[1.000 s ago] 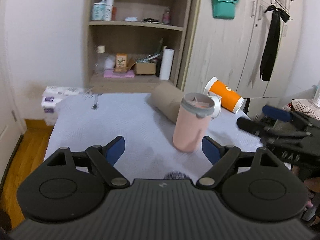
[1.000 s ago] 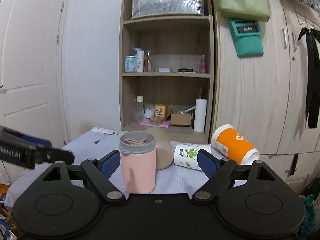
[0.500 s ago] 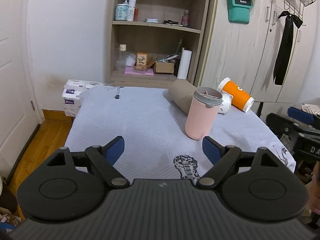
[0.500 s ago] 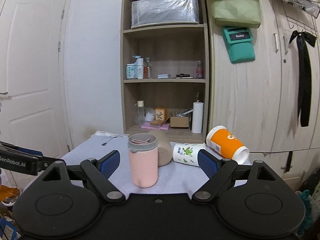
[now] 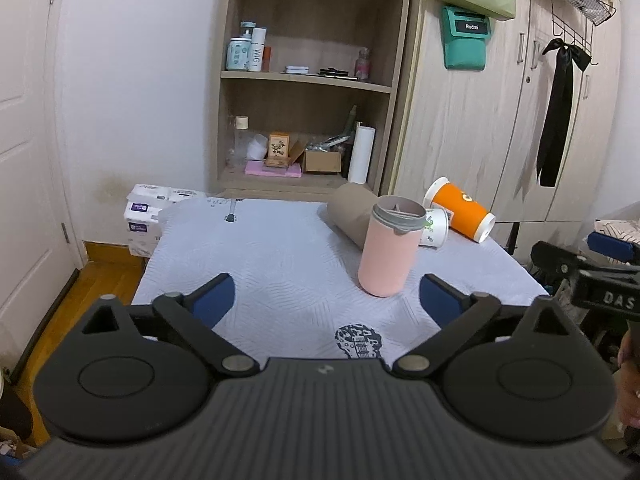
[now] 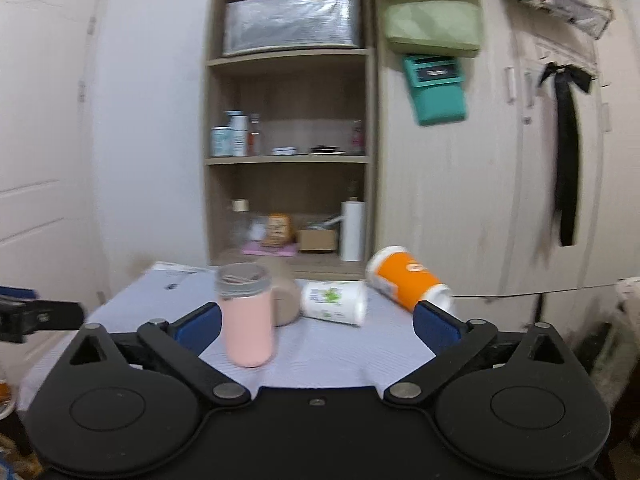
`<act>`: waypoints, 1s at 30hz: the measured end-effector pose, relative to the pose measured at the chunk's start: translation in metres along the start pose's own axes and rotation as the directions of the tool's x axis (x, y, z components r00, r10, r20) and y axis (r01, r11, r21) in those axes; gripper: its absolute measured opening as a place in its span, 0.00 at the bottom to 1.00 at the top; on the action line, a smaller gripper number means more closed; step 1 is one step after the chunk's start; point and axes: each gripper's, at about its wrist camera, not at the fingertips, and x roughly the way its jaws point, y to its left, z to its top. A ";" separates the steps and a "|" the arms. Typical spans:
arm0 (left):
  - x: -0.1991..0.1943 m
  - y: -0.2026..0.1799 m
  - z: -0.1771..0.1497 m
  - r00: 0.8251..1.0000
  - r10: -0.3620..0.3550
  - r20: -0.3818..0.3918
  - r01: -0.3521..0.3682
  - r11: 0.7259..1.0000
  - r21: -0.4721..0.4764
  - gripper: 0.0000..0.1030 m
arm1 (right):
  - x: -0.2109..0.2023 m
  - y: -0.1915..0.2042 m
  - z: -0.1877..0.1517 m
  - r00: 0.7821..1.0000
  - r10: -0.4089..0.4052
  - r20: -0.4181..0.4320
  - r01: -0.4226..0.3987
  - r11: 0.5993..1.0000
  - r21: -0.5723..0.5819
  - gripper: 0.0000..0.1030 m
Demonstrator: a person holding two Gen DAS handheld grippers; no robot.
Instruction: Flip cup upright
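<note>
A pink cup [image 5: 389, 249] with a grey rim stands upright on the grey-clothed table [image 5: 256, 256]; it also shows in the right wrist view [image 6: 247, 317]. Behind it a brown cup [image 5: 347, 212], a white printed cup [image 5: 434, 227] and an orange cup [image 5: 460, 209] lie on their sides. My left gripper [image 5: 326, 302] is open and empty, well short of the pink cup. My right gripper [image 6: 316, 326] is open and empty at the table's near edge; it shows at the right edge of the left wrist view [image 5: 592, 276].
A wooden shelf unit [image 5: 308, 92] with bottles and boxes stands behind the table. A wardrobe [image 5: 512, 120] with a teal pouch and a black ribbon is to the right. Tissue packs [image 5: 148, 216] sit by the wall at left. A door [image 5: 24, 160] is at far left.
Both grippers have drawn back from the pink cup and stay open. The right wrist view has risen and tilted. The cups have not moved.
</note>
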 end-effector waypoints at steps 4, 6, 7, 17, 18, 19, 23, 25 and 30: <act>0.004 -0.001 0.000 1.000 0.024 -0.020 -0.024 1.000 -0.004 1.00 | 0.005 -0.003 0.002 0.999 -0.003 -0.043 0.003 1.000 0.014 1.00; 0.006 0.000 0.000 1.000 0.028 -0.014 -0.028 1.000 -0.012 1.00 | 0.005 -0.003 0.002 0.998 0.003 -0.062 -0.002 1.000 0.018 1.00; 0.007 0.001 0.001 0.999 0.034 -0.016 -0.035 0.999 -0.017 1.00 | 0.006 -0.003 0.002 0.997 0.002 -0.072 -0.001 1.000 0.016 1.00; 0.019 0.002 -0.001 0.992 0.098 -0.078 -0.100 0.995 -0.017 1.00 | 0.006 -0.003 0.001 0.994 0.006 -0.107 -0.003 1.000 0.027 1.00; 0.020 0.003 -0.001 0.992 0.097 -0.084 -0.099 0.995 -0.025 1.00 | 0.006 -0.002 0.001 0.994 0.006 -0.107 -0.003 1.000 0.027 1.00; 0.021 0.003 -0.001 0.991 0.099 -0.092 -0.102 0.994 -0.028 1.00 | 0.006 -0.002 0.001 0.994 0.007 -0.106 -0.004 1.000 0.029 1.00; 0.025 0.004 0.000 0.988 0.113 -0.109 -0.117 0.993 -0.024 1.00 | 0.006 -0.003 0.002 0.994 0.018 -0.105 -0.014 0.999 0.034 1.00; 0.024 0.004 -0.001 0.988 0.119 -0.098 -0.122 0.992 -0.026 1.00 | 0.006 -0.003 0.002 0.994 0.016 -0.105 -0.012 0.999 0.035 1.00; 0.024 0.001 -0.002 0.985 0.145 -0.090 -0.145 0.989 -0.003 1.00 | 0.008 -0.002 0.000 0.994 0.013 -0.112 -0.009 0.999 0.034 1.00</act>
